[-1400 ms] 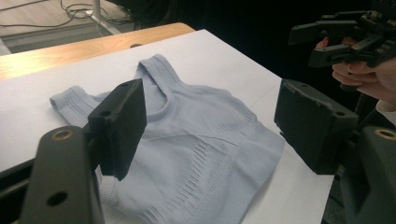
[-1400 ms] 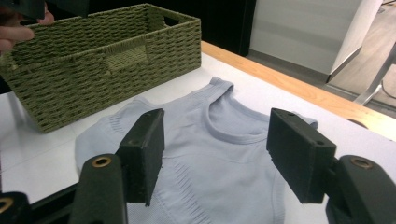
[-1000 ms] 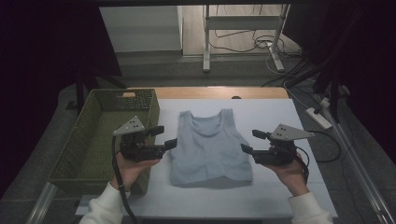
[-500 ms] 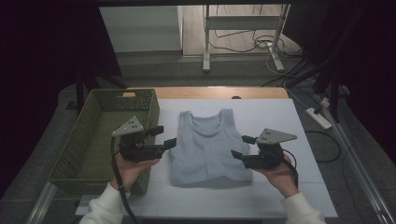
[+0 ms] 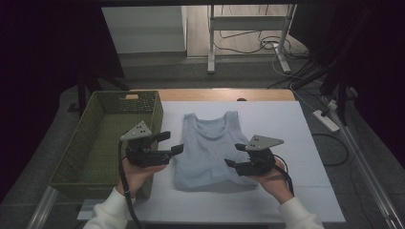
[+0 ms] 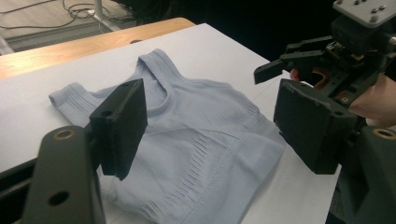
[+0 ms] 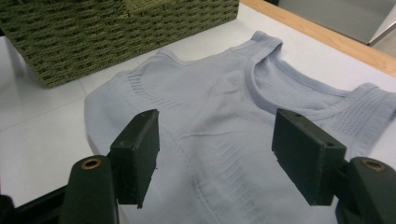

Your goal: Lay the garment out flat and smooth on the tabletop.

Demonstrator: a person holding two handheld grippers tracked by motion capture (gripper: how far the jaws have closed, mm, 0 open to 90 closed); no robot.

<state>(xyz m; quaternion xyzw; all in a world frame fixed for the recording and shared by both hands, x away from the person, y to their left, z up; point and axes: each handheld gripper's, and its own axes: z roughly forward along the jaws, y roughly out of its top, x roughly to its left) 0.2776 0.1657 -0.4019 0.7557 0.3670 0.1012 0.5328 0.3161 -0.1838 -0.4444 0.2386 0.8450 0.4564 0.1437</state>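
High view showed a pale blue tank top (image 5: 210, 148) lying flat on the white worktop (image 5: 305, 143), neck opening toward the far edge, just right of a green woven basket (image 5: 102, 138). The left tongs (image 5: 173, 143) hovered at the garment's left edge, jaws spread with nothing between them. The right tongs (image 5: 233, 155) hung over the lower right part of the top, jaws likewise released and holding nothing. In the left gripper view, the top (image 6: 196, 140) lay beyond the parted jaws, with the right tongs (image 6: 275, 65) across from them. In the right gripper view, the top (image 7: 233, 112) spread beneath the open jaws, the basket (image 7: 116, 28) beyond its far side.
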